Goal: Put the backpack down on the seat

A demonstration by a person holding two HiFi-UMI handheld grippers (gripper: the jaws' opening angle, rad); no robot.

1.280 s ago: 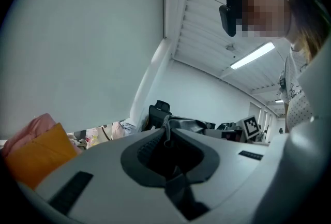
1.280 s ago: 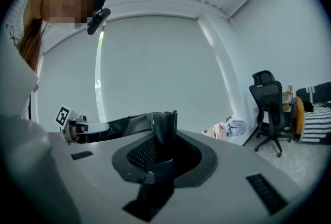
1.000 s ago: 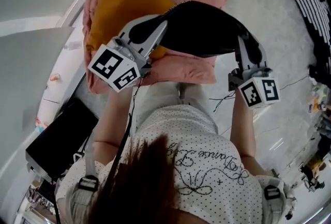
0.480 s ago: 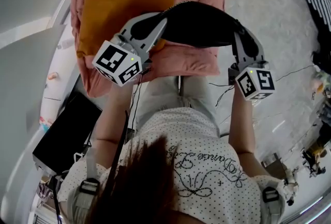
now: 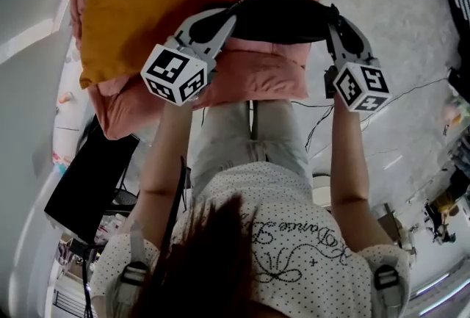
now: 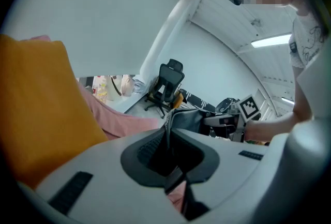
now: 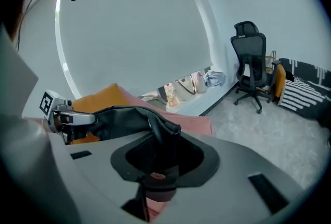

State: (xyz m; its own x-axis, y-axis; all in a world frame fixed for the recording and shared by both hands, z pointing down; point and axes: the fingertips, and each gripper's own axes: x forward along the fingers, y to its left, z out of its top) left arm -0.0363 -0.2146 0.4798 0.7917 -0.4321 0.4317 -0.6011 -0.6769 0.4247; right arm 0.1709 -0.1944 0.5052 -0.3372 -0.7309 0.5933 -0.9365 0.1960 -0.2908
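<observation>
A black backpack (image 5: 283,15) hangs stretched between my two grippers, just above the pink seat cushion (image 5: 257,78). An orange pillow (image 5: 139,1) lies on the seat to its left. My left gripper (image 5: 231,12) is shut on the backpack's left edge, and black fabric (image 6: 189,119) runs out from its jaws. My right gripper (image 5: 333,15) grips the right end. Its jaws have just been opening a little, with the backpack's fabric (image 7: 124,117) still pinched between them. Whether the backpack's underside touches the cushion is hidden.
A flat black case (image 5: 92,184) lies on the floor left of the person's legs. A cable (image 5: 426,85) runs over the pale floor at the right. A black office chair (image 7: 251,62) stands farther off, and bags (image 7: 194,83) sit along the wall.
Both grippers have come down with the backpack toward the pink seat. The backpack now hangs lower and flatter over the cushion's front part.
</observation>
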